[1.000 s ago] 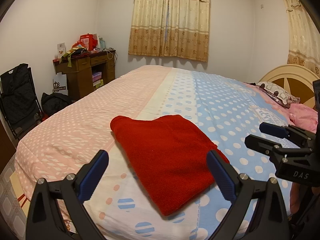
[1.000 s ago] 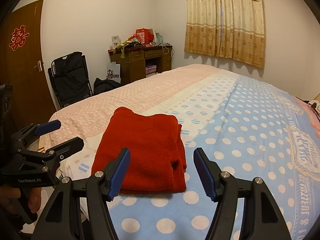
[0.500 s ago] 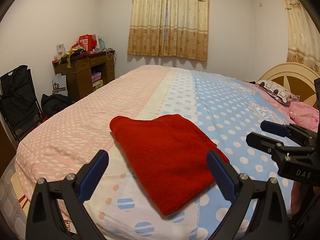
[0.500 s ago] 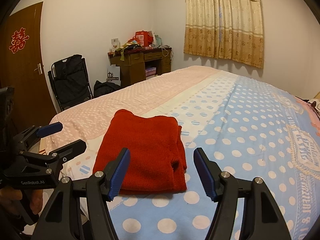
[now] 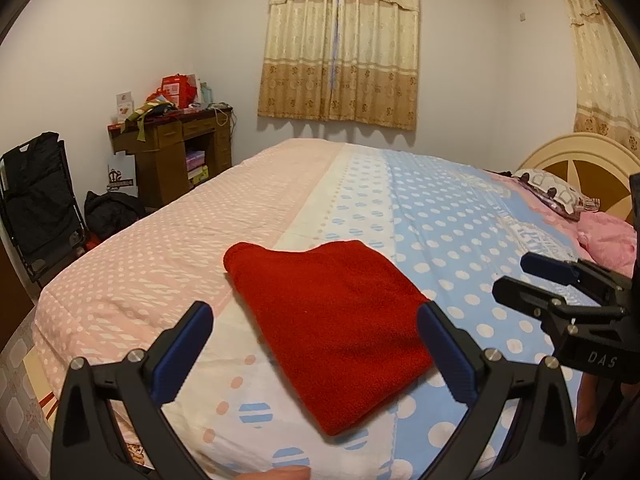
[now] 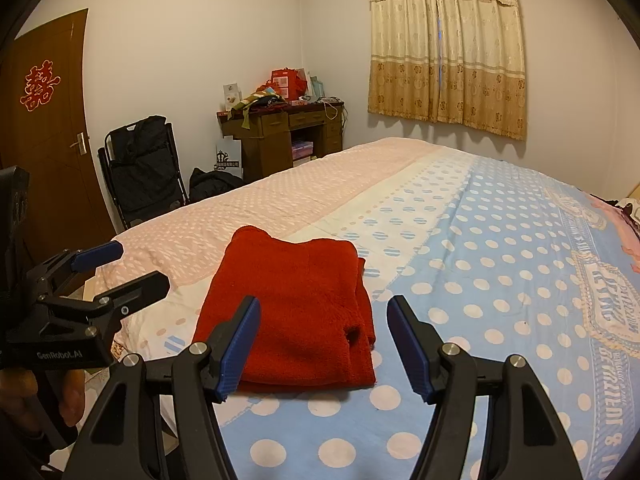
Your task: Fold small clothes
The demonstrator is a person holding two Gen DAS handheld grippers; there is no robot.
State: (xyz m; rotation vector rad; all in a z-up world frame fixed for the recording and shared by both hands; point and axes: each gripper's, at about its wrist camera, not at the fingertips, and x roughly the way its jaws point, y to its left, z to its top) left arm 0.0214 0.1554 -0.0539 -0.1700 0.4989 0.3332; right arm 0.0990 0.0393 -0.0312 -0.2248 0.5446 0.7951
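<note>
Two grippers hang above the near edge of a bed (image 5: 440, 208), both angled down toward one folded red garment (image 5: 332, 328). The garment, a fleecy knit folded into a rough rectangle, lies flat on the polka-dot bedspread (image 6: 480, 280) where the white centre stripe meets the pink and blue halves, close to the bed's near edge. In the right wrist view its layered edges stack along the right side.

The left gripper (image 5: 316, 344) has its blue-padded fingers (image 5: 184, 348) spread wide apart, nothing between them; the garment lies on the bed beyond and below them, not touched. The right gripper (image 6: 322, 344) likewise has its fingers (image 6: 240, 344) released and well apart, clear of the cloth, which lies on the bed beyond and below them. Each gripper shows at the edge of the other's view: the right one at the right of the left wrist view, the left one at the left of the right wrist view, with a hand (image 6: 52, 392) on its handle.

Behind the bed stands a wooden desk (image 6: 280, 136) cluttered with red boxes and cloth, next to a black folding chair (image 6: 144, 168) and a dark bag (image 5: 112, 212) on the floor. Beige patterned curtains (image 5: 340, 48) hang on the far wall, and a brown door (image 6: 48, 120) carries a red paper ornament. Pillows (image 5: 560, 196) lie by the cream headboard (image 5: 588, 156).
</note>
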